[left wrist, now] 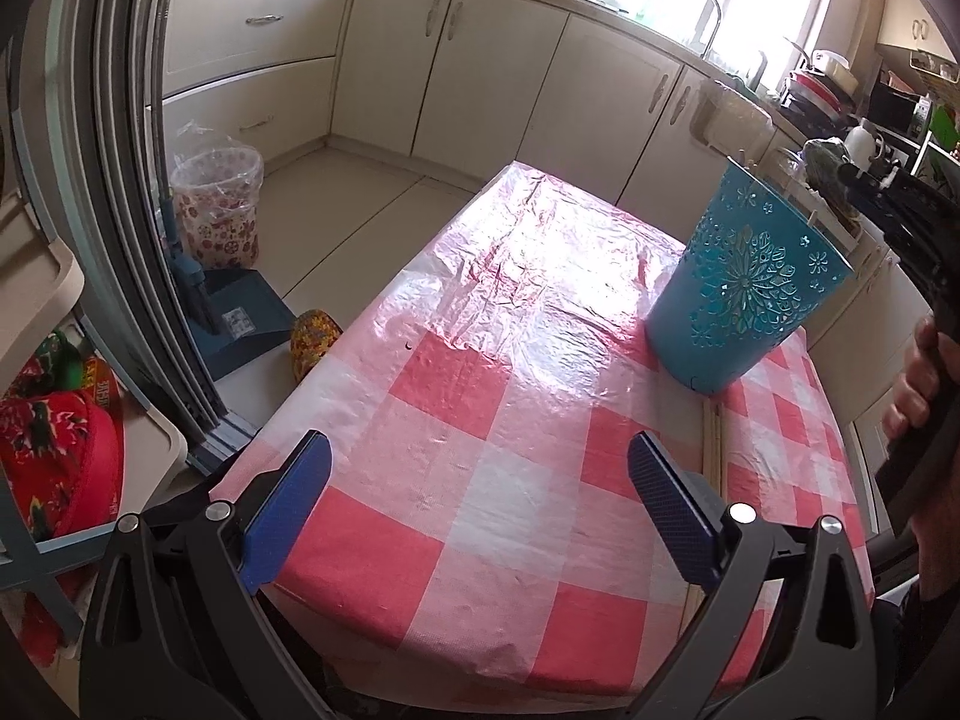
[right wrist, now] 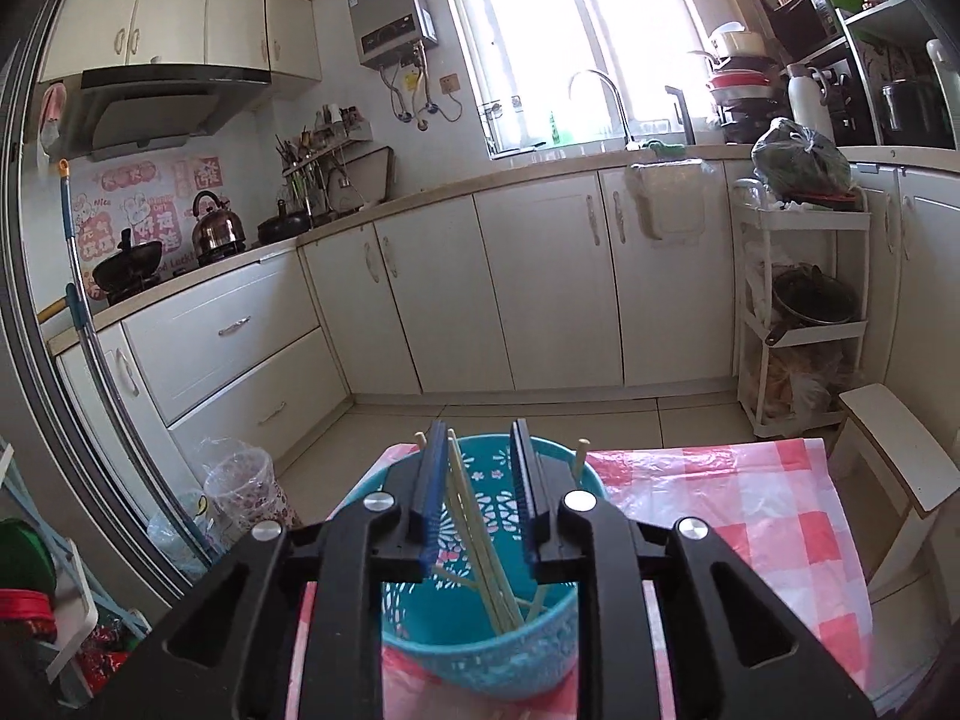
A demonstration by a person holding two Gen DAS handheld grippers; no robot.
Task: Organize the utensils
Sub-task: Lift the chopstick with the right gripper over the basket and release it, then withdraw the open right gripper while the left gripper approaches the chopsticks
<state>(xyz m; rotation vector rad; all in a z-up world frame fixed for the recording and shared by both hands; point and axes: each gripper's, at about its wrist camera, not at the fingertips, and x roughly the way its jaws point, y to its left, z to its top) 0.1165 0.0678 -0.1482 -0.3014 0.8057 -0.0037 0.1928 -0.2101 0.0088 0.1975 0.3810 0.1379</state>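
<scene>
Above the teal holder [right wrist: 480, 600] on the checked table [left wrist: 480, 510], my right gripper [right wrist: 478, 501] hangs part-open over chopsticks [right wrist: 480, 546] (released, I judge), while my left gripper [left wrist: 480, 516] waits wide, empty.

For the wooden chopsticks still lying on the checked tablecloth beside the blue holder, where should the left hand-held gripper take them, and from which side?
Grip the pale wooden chopsticks near mid-length, coming straight down from above with the fingers closing across them. They lie flat and side by side, running toward the blue perforated plastic holder, so only a top-down pinch across their thin width works. The left hand-held gripper is open beside them.
</scene>
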